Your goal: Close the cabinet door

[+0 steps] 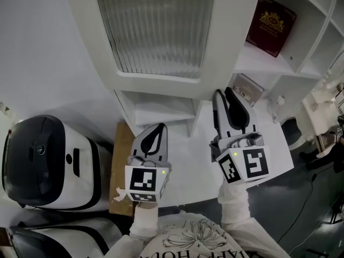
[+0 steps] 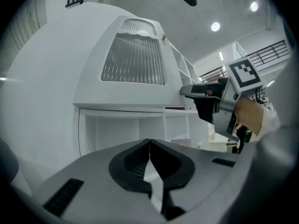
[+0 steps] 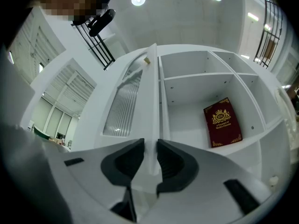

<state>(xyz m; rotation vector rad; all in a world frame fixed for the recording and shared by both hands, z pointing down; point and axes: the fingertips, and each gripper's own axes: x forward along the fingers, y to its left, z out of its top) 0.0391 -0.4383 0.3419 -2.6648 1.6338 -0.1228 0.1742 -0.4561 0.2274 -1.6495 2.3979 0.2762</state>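
The white cabinet door (image 1: 161, 31) with a ribbed glass pane stands swung open, out from the white cabinet (image 1: 301, 52). My right gripper (image 1: 227, 97) reaches up to the door's free lower edge. In the right gripper view the door's edge (image 3: 152, 106) runs between the two black pads, which close on it from both sides. My left gripper (image 1: 156, 132) hovers lower and to the left, shut with nothing held, its tips meeting in the left gripper view (image 2: 149, 143). From there the door (image 2: 133, 59) faces me and the right gripper (image 2: 202, 93) is at the right.
A dark red book (image 1: 271, 24) leans inside the open compartment, also seen in the right gripper view (image 3: 222, 122). Open lower shelves (image 1: 161, 112) sit under the door. A white and black machine (image 1: 48, 163) stands at the left, a brown board (image 1: 122, 171) beside it.
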